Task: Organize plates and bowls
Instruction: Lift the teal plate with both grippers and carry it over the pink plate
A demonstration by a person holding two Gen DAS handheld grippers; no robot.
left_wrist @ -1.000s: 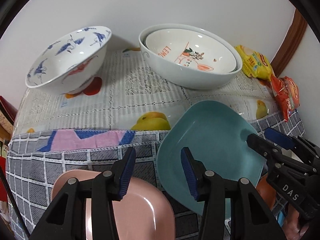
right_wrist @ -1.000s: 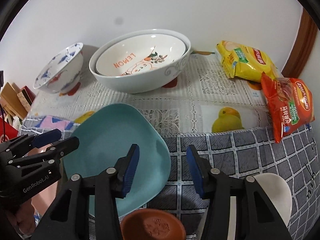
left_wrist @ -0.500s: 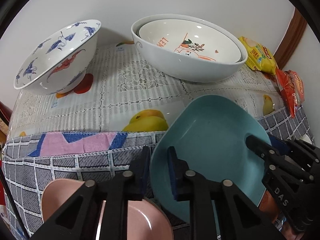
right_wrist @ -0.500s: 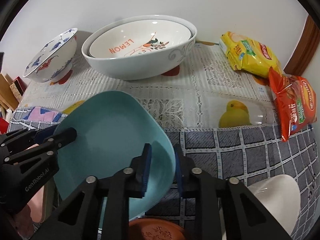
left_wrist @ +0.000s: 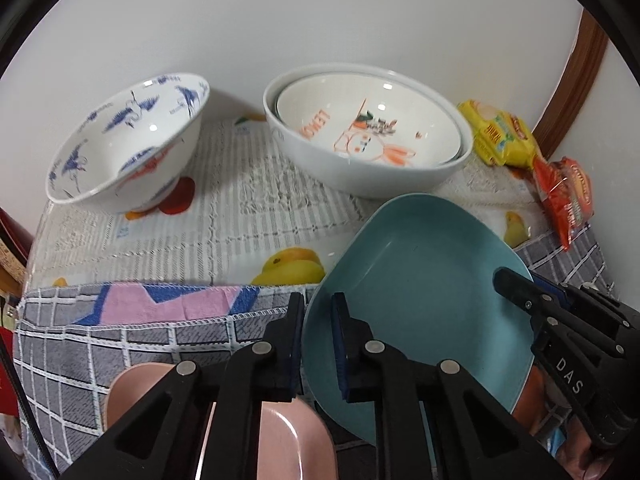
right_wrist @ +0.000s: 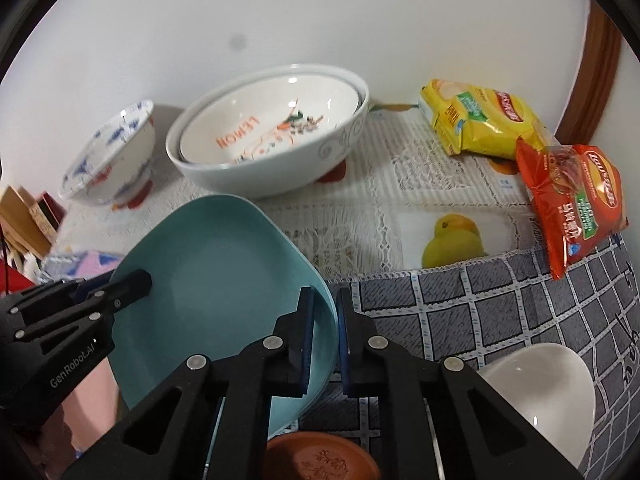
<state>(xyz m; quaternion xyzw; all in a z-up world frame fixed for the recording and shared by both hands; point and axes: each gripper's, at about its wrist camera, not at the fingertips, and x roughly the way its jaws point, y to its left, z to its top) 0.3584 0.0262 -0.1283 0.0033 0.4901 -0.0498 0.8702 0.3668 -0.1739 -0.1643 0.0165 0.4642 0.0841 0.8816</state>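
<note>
A teal plate (left_wrist: 424,304) is held tilted above the table's front edge. My left gripper (left_wrist: 318,344) is shut on its left rim and my right gripper (right_wrist: 326,332) is shut on its right rim; the plate also shows in the right wrist view (right_wrist: 216,292). Two nested white bowls (left_wrist: 368,136), the inner one printed "LEMON", stand at the back. A blue-and-white patterned bowl (left_wrist: 128,140) stands at the back left. A pink plate (left_wrist: 276,436) lies below my left gripper.
A yellow snack bag (right_wrist: 480,120) and a red snack bag (right_wrist: 576,200) lie at the back right. A white bowl (right_wrist: 536,392) and a brown dish (right_wrist: 320,456) sit low at the front right. A wall stands behind the table.
Both grippers closed onto the teal plate's rims, left and right. The plate has been lifted and tilted up off the front edge.
</note>
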